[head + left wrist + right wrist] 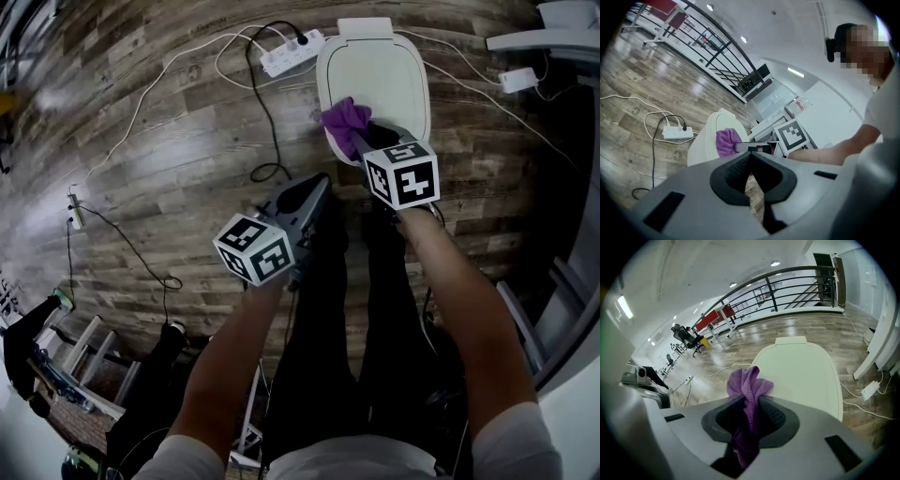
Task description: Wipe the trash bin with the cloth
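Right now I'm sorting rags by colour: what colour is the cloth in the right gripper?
Purple; the cloth shows best in the right gripper view.

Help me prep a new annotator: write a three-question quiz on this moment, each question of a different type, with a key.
1. True or false: the left gripper holds the purple cloth.
2. Multiple choice: in the head view, what lies on the floor just left of the trash bin? A) a white power strip B) a bucket C) a broom
3. Fill in: the bin's lid is ____ (open or closed).

Key
1. False. Its jaws are together on nothing; the right gripper is shut on the cloth.
2. A
3. closed
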`<action>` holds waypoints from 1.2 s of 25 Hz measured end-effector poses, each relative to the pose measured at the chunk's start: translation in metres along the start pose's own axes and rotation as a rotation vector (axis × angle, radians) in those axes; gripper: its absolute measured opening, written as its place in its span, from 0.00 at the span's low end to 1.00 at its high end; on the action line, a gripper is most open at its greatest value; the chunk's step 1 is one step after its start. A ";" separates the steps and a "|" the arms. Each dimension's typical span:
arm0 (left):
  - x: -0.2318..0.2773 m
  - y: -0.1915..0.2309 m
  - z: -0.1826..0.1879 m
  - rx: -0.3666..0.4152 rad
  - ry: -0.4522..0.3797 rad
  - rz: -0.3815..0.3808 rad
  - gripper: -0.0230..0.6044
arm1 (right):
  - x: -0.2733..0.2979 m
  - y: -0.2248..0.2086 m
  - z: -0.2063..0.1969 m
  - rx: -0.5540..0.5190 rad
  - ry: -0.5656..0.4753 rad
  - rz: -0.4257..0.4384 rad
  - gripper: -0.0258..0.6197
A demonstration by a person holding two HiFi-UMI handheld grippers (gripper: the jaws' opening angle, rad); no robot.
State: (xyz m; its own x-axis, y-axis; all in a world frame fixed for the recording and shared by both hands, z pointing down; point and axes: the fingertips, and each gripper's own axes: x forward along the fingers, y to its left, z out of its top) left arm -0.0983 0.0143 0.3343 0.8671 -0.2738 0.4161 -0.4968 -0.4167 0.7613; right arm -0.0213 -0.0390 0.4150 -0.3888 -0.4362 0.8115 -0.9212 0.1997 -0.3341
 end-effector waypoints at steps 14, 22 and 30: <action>0.032 -0.026 -0.012 0.030 0.069 -0.037 0.04 | -0.044 -0.077 -0.025 0.072 -0.037 -0.094 0.18; 0.046 -0.042 -0.025 0.048 0.113 -0.049 0.04 | -0.071 -0.127 -0.045 0.059 -0.021 -0.188 0.18; 0.059 -0.054 -0.034 0.058 0.137 -0.056 0.04 | -0.095 -0.170 -0.065 0.058 0.009 -0.302 0.18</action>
State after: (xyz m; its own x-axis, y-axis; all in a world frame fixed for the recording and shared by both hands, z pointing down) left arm -0.0194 0.0497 0.3346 0.8881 -0.1297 0.4409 -0.4455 -0.4787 0.7566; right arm 0.1731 0.0258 0.4264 -0.0975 -0.4599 0.8826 -0.9945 0.0120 -0.1037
